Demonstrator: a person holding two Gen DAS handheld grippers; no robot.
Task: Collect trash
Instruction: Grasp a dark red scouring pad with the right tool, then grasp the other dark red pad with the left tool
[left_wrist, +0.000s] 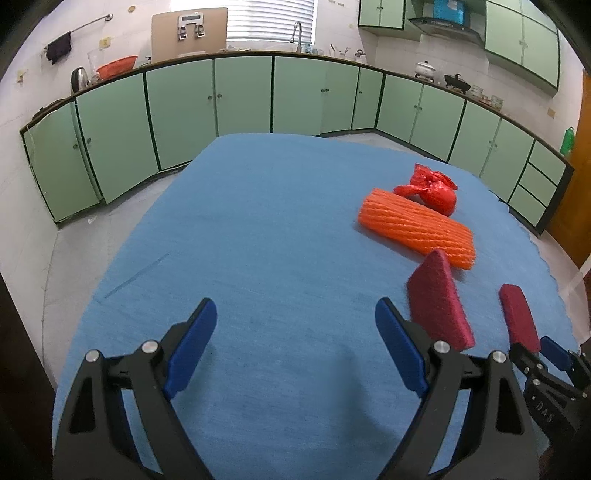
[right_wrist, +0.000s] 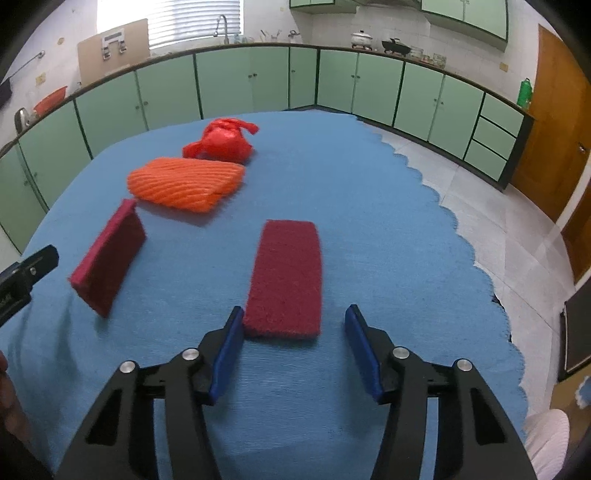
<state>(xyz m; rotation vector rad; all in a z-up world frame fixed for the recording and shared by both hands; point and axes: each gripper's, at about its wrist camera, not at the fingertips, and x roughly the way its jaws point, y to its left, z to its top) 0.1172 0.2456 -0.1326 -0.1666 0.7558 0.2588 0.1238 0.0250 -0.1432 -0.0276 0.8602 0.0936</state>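
Flanking orange foam net (right_wrist: 186, 184), knotted red bag (right_wrist: 221, 142), tilted maroon pad (right_wrist: 107, 256)

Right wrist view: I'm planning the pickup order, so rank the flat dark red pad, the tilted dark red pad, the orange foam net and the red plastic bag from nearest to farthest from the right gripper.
From the right gripper:
1. Flat dark red pad, straight ahead, between the open fingers' line.
2. Tilted dark red pad, ahead to the left, propped on edge.
3. Orange foam net, farther back, left of centre.
4. Red plastic bag, farthest, just behind the net.

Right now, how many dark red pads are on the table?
2. One pad lies flat just ahead of the right gripper; the other pad stands tilted on edge to its left, near the orange net.
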